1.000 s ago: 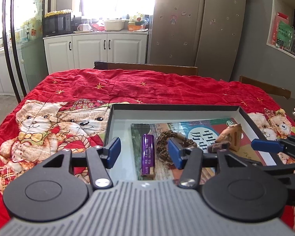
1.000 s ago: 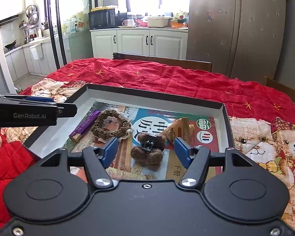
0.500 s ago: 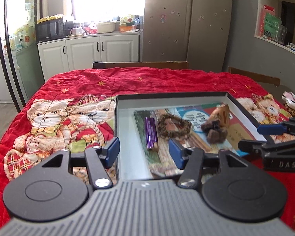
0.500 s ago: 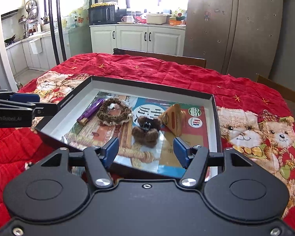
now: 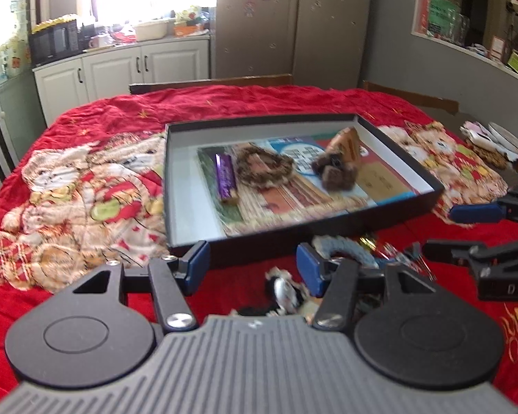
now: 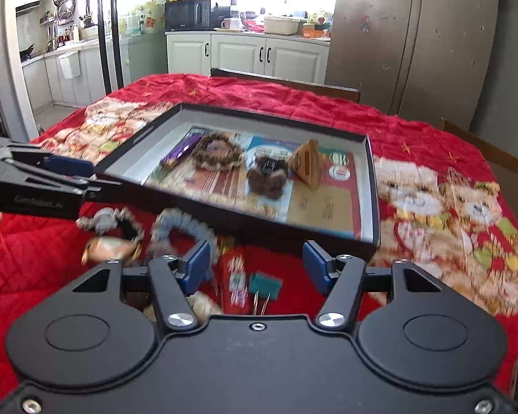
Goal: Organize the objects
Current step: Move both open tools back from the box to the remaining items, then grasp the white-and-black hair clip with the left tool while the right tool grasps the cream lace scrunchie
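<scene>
Four items, among them a purple bar (image 6: 181,150) and a woven ring (image 6: 218,151), are already laid in the box (image 6: 369,186) ahead of both grippers. Loose trinkets (image 6: 176,229) are left beside the right gripper (image 6: 255,264); both it and the left gripper (image 5: 252,267) are held open, empty.

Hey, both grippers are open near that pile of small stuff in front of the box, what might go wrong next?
The loose items crowd together: closing on the blue-grey scrunchie might catch a neighbour too. The left gripper and right gripper sit close and could collide. A low carry might clip the black box wall.
</scene>
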A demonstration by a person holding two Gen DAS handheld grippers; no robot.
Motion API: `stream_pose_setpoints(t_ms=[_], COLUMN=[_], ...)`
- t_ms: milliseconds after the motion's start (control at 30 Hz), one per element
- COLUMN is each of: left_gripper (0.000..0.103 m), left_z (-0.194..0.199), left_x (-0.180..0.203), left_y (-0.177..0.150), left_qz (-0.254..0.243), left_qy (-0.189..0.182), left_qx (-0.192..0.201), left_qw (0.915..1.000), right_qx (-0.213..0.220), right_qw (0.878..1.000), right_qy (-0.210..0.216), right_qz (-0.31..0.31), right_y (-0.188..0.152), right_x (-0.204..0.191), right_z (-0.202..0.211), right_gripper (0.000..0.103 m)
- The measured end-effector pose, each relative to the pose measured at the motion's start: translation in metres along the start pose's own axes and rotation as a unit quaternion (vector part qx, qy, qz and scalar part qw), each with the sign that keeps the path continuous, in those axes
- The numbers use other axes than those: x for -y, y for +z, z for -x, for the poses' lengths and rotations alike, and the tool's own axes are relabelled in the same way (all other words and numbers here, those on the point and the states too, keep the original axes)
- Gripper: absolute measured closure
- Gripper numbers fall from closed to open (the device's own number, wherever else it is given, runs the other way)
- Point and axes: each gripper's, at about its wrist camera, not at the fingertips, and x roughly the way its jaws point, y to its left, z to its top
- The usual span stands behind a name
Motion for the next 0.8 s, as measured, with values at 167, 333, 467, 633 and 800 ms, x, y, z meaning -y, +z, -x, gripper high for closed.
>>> stream_pose_setpoints(t_ms=[167, 333, 467, 633, 800], left_gripper=[0.034, 0.034, 0.040, 0.055, 0.070], left_z=[-0.003, -0.006, -0.009, -0.012, -0.012], left_x=[0.005, 0.005, 0.005, 0.002, 0.001], left_y=[-0.009, -0.016, -0.021, -0.024, -0.026], left_qz=[-0.001, 0.004, 0.004, 0.016, 0.020], left_qy=[-0.008, -0.015, -0.017, -0.019, -0.022], left_qx=[-0.009, -0.018, -0.026, -0.035, -0.038], left_qw=[0.9999, 0.9997, 0.9995, 0.9991, 0.9988], right_qx=[-0.010, -0.014, -0.025, -0.029, -0.032], right_qw=[1.000, 0.999, 0.999, 0.998, 0.997], right_qy=[-0.003, 0.016, 0.028, 0.035, 0.041], right_qz=[-0.001, -0.025, -0.037, -0.046, -0.050], right_y=[-0.023, -0.035, -0.044, -0.048, -0.049], right_x=[-0.009, -0.010, -0.011, -0.011, -0.010], right_z=[0.002, 0.004, 0.001, 0.001, 0.000], right_gripper=[0.055, 0.057, 0.059, 0.063, 0.067])
